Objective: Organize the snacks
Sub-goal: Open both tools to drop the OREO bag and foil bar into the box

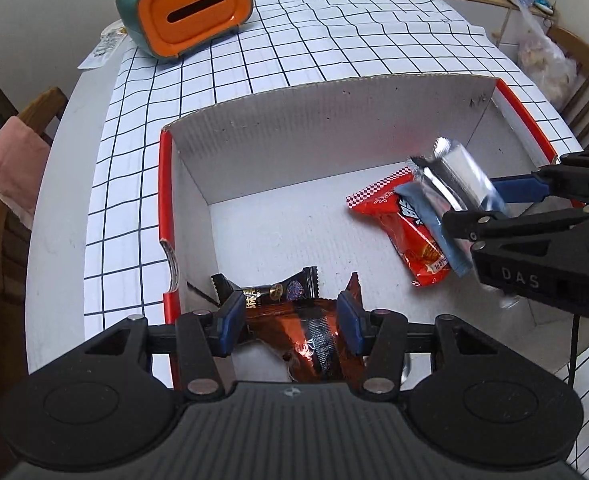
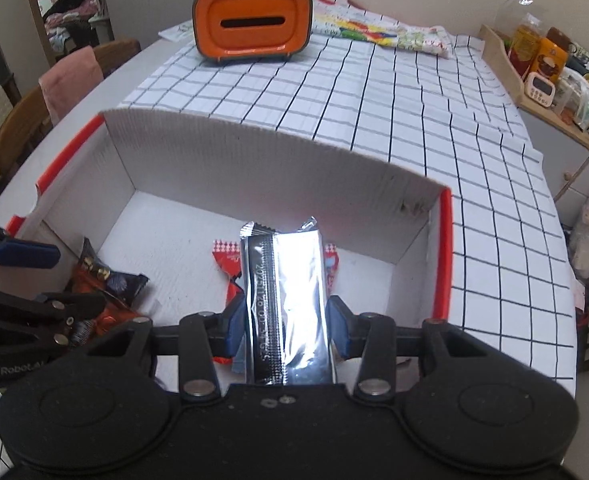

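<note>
An orange-brown snack packet (image 1: 310, 340) is gripped by the left gripper (image 1: 290, 320) and a silver packet (image 2: 286, 300) by the right gripper (image 2: 286, 324), both over the white box (image 2: 254, 160)

tissue box (image 2: 251, 20): orange front with a dark slot, green body, upright at the far end of the surface
cloth (image 1: 286, 52): white with a dark grid, spread over the surface (image 1: 66, 184)
printed fabric (image 2: 378, 32): colourful, lying just beside the tissue box
chair (image 2: 66, 76): wooden, pink towel (image 1: 10, 168) draped over it
side shelf (image 2: 542, 76): crowded with jars and a small timer
</note>
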`<move>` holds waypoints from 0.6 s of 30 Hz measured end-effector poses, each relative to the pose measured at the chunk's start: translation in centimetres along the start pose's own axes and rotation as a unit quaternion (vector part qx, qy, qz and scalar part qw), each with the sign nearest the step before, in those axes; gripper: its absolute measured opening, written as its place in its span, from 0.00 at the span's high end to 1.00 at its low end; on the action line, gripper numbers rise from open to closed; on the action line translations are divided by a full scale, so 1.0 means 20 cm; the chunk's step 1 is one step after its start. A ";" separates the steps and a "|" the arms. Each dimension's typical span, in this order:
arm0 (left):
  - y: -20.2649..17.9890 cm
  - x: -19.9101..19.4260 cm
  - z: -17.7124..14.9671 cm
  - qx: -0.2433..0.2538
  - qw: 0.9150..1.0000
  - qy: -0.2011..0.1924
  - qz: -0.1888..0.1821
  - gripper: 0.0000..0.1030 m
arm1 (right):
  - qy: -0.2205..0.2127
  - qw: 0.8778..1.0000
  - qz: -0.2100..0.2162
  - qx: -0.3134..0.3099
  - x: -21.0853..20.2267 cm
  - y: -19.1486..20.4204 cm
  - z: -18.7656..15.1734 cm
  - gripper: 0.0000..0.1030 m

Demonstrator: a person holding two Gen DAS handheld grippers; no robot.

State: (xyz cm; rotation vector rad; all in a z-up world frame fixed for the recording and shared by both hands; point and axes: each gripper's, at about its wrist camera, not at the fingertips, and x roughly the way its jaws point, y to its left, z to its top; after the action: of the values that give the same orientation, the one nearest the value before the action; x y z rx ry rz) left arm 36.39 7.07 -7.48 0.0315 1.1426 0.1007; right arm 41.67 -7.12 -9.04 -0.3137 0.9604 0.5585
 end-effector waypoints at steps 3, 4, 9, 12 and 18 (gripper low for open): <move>0.00 0.00 0.00 0.000 1.000 0.000 0.002 0.52 | 0.002 1.000 0.004 0.005 0.00 -0.01 -0.01 0.59; 0.00 0.00 0.00 -0.001 1.000 -0.001 0.003 0.52 | 0.002 1.000 0.005 0.008 -0.01 -0.01 -0.01 0.59; 0.00 -0.03 -0.02 -0.006 1.000 -0.013 0.000 0.52 | -0.001 1.000 0.019 0.013 -0.04 -0.02 -0.01 0.59; 0.01 -0.05 -0.03 -0.008 1.000 -0.022 0.001 0.52 | -0.009 1.000 0.023 0.018 -0.07 -0.03 -0.03 0.59; 0.01 -0.10 -0.07 -0.006 0.999 -0.035 0.006 0.48 | -0.026 0.999 0.039 0.025 -0.18 -0.04 -0.07 0.57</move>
State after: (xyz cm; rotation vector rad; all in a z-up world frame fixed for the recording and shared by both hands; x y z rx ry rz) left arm 34.29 7.05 -6.13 0.0316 1.0715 0.1168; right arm 39.50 -9.53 -6.72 -0.2164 0.9368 0.6099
